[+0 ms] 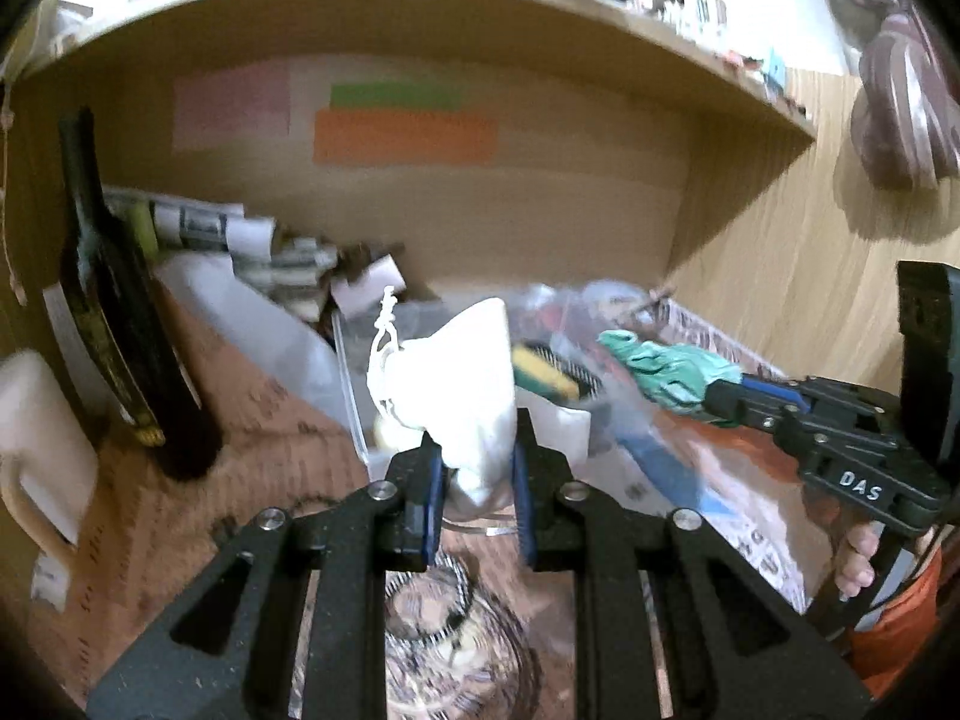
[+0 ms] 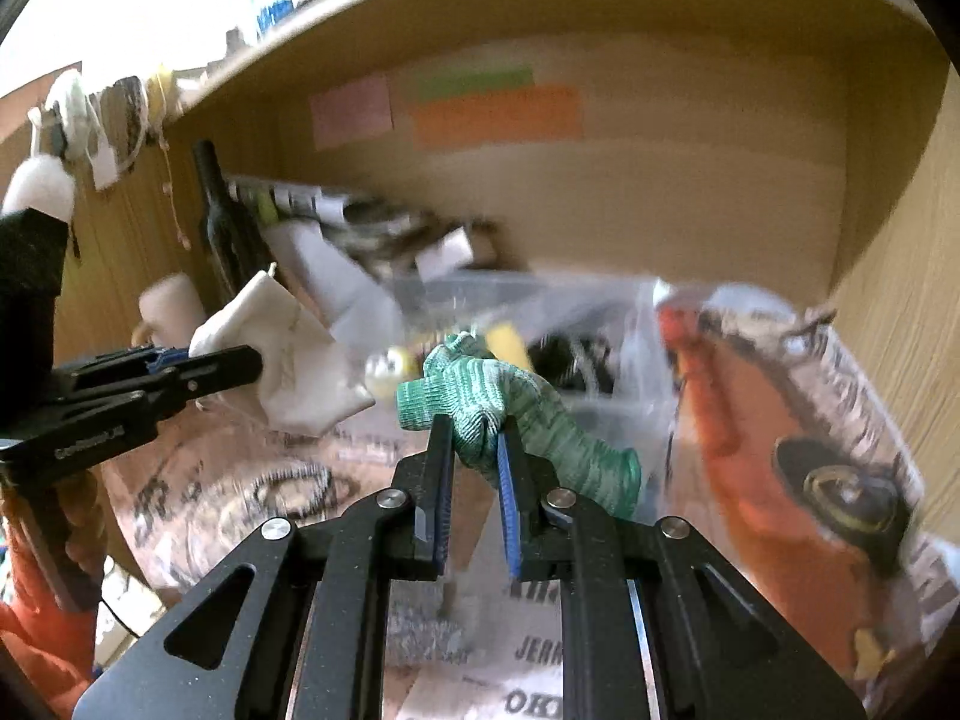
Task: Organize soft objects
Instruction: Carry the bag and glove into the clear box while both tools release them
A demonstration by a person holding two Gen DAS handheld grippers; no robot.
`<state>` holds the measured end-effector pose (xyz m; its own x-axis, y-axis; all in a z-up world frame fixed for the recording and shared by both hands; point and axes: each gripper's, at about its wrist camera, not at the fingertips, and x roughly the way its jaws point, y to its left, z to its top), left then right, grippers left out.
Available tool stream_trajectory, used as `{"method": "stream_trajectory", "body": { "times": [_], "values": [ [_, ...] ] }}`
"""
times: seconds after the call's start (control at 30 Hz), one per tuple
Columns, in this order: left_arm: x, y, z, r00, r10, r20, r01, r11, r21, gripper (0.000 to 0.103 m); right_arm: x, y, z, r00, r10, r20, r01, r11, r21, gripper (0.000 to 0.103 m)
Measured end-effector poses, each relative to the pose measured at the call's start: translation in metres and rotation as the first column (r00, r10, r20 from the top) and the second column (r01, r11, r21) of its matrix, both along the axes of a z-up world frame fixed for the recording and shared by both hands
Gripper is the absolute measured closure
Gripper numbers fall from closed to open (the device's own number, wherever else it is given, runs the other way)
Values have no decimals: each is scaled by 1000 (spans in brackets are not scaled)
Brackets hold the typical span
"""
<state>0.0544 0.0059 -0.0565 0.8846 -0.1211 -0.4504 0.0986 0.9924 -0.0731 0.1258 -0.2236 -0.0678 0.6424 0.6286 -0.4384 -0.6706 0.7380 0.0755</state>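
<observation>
My left gripper (image 1: 477, 456) is shut on a white cloth drawstring pouch (image 1: 456, 378) and holds it above the desk, in front of a clear plastic box (image 1: 354, 396). The pouch also shows in the right wrist view (image 2: 282, 354), pinched by the left gripper (image 2: 240, 360). My right gripper (image 2: 474, 438) is shut on a green knitted glove (image 2: 522, 420), held in the air over the same clear box (image 2: 480, 294). In the left wrist view the glove (image 1: 666, 372) hangs from the right gripper (image 1: 729, 399) at the right.
A dark bottle (image 1: 120, 324) and a white jug (image 1: 42, 450) stand at the left. Newspaper (image 1: 750, 498) covers the desk. Rolled papers and clutter (image 1: 240, 240) lie at the back under a wooden shelf (image 1: 420, 6). A yellow sponge (image 1: 543, 372) lies in the box.
</observation>
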Motion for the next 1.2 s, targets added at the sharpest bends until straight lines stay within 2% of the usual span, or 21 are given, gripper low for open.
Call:
{"method": "stream_trajectory", "body": {
  "times": [0.23, 0.4, 0.5, 0.73, 0.9, 1.2],
  "values": [
    [21, 11, 16, 999, 15, 30, -14, 1000, -11, 84, 8, -2, 29, 995, -31, 98, 26, 998, 51, 91],
    [45, 11, 13, 999, 37, 13, -37, 999, 22, 84, 27, 1, 37, 990, -71, 125, 65, 996, 55, 91],
    [64, 10, 5, 999, 33, -27, -32, 999, 31, 84, 38, 7, 36, 988, -86, 127, 81, 996, 43, 91],
    [103, 5, -21, 992, 10, -126, -4, 999, 48, 84, 67, 24, 27, 991, -90, 95, 90, 996, 6, 91],
    [118, -7, -35, 987, 4, -163, 12, 995, 98, 84, 89, 37, 10, 996, -85, 27, 85, 996, -31, 91],
    [132, -19, -53, 975, 2, -223, 30, 990, 139, 83, 116, 50, -20, 994, -77, -84, 70, 993, -91, 90]
  ]
}}
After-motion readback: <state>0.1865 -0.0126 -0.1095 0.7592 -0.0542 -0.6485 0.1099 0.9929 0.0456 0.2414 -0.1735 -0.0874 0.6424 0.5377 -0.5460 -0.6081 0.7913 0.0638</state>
